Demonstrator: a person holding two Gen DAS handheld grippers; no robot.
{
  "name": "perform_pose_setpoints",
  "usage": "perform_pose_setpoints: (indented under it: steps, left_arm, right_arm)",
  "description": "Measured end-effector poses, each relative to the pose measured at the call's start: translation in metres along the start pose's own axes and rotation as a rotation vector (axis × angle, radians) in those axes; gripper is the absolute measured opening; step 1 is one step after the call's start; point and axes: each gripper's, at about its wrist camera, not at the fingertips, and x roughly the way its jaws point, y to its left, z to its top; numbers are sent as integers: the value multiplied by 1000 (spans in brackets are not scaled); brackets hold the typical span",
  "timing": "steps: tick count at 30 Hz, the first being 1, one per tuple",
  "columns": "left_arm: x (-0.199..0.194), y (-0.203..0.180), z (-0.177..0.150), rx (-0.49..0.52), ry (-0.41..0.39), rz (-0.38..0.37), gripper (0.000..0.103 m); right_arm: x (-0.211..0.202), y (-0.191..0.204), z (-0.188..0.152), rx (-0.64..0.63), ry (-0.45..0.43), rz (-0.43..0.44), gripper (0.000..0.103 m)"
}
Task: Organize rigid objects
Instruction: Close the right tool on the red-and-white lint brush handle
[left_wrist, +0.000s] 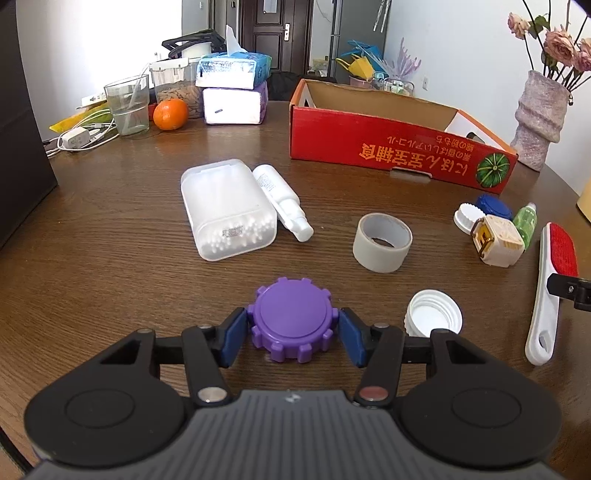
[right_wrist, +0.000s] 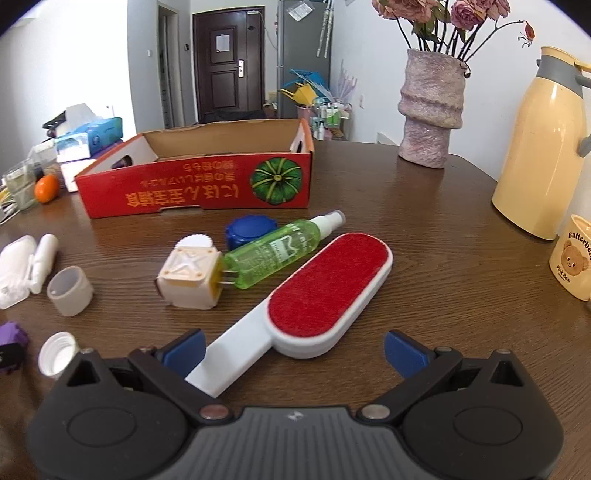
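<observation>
Left gripper (left_wrist: 291, 326) clamped on purple cap (left_wrist: 291, 319), white cap (left_wrist: 434, 314) just beside, right gripper (right_wrist: 293, 347) spread over lint brush (right_wrist: 317, 291)

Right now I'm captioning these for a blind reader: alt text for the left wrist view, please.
The left tool closes its blue pads on a purple notched cap on a wooden table. Beyond lie a tape roll, a cotton swab box and a red carton.
</observation>
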Motion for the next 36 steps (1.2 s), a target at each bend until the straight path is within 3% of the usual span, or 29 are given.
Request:
perform_pose_setpoints:
  steps: [9,25,31,33,34,36]
  left_arm:
    - [-5,4,12,-17,-31,11,55]
    - [-3,5,21,-31,-42,16,55]
    - [-4,2,22,-29,-43,16,55]
    - [-5,2,22,-29,-43,16,55]
    - [-5,2,22,-30,-42,16,55]
    - [-5,1,22,-30,-44,14,55]
  right_arm:
    - [24,-3,19,36,17,-94,103]
    - [47,-19,17,63,43,-141,99]
    - [50,-33,17,99,14,-87,81]
    - [48,-31,17,85,4,-70,68]
    - [46,-29,17,77,-1,-58,56]
    - [43,-27,16,70,-7,-64,55]
